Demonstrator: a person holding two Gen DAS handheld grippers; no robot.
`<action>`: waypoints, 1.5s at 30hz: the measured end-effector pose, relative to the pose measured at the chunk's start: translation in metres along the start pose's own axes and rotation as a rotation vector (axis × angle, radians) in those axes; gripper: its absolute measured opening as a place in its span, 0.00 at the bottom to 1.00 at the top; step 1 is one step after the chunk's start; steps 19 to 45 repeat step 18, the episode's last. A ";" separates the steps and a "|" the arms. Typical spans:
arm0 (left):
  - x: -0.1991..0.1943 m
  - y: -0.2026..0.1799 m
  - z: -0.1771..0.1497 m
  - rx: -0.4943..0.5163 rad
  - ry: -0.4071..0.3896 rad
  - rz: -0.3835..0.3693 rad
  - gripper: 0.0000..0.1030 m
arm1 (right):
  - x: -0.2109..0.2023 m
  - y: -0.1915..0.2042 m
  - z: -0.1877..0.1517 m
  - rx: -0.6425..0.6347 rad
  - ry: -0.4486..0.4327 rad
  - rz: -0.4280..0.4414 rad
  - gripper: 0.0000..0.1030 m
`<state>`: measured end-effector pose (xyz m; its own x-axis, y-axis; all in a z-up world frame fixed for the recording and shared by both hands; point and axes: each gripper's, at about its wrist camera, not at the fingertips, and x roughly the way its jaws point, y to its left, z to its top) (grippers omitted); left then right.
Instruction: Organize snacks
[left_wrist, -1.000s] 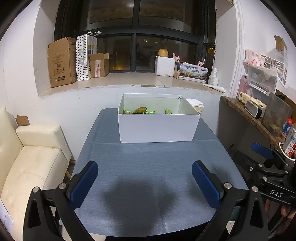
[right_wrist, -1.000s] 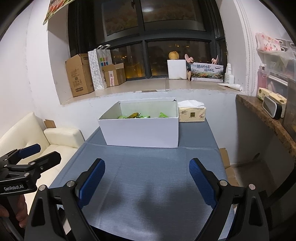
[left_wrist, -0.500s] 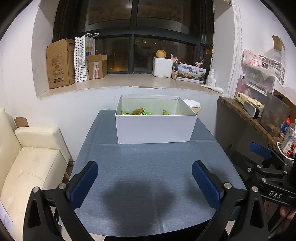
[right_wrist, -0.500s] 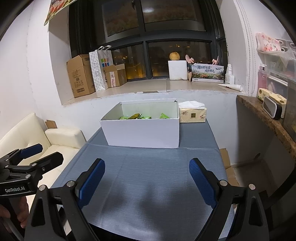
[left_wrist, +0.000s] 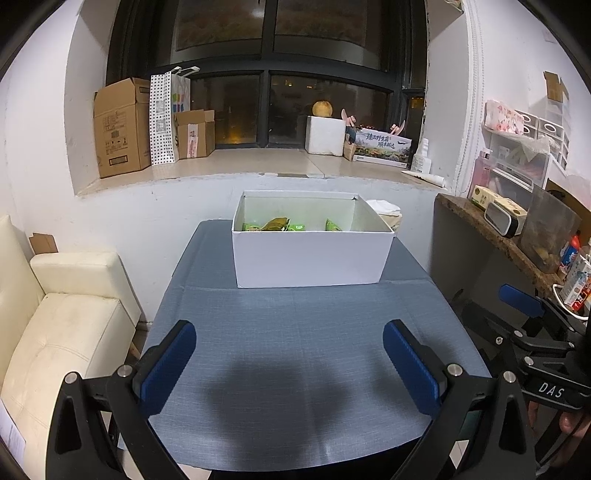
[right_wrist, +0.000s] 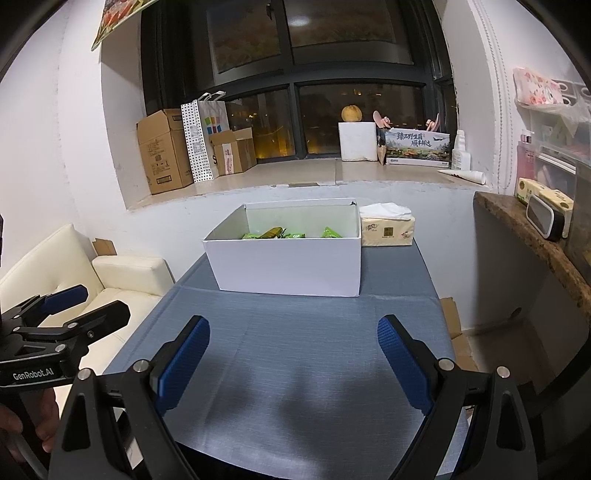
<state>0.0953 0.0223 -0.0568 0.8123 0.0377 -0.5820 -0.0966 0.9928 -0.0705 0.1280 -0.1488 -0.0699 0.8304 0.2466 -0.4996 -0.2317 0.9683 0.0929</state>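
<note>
Both views have drawn back a little since a second ago, so the white rectangular cardboard box (left_wrist: 310, 258) sits slightly farther off. Two black tongs with ribbed blue pads, left tongs (left_wrist: 290, 363) and right tongs (right_wrist: 293, 360), gape wide and empty over the woven blue-grey cloth of the bench (left_wrist: 295, 332). Beyond them the box holds several glossy green snack packets (right_wrist: 275, 233), count unclear; one soft tissue pack (right_wrist: 388, 230) stands just beside it.

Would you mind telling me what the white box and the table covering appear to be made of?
The white box looks like matte cardboard or paperboard: thin, flat walls with crisp folded corners. The table covering seems to be a blue-grey woven fabric, given its fine weave texture and fold creases, though textured vinyl is possible.
</note>
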 end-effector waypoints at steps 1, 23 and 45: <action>0.000 0.000 0.000 0.000 0.001 0.000 1.00 | 0.000 0.000 0.000 0.001 0.000 -0.001 0.93; -0.001 0.001 0.000 -0.011 0.000 -0.007 1.00 | -0.002 0.001 0.000 0.000 -0.003 0.000 0.93; -0.001 0.001 0.000 -0.011 0.000 -0.007 1.00 | -0.002 0.001 0.000 0.000 -0.003 0.000 0.93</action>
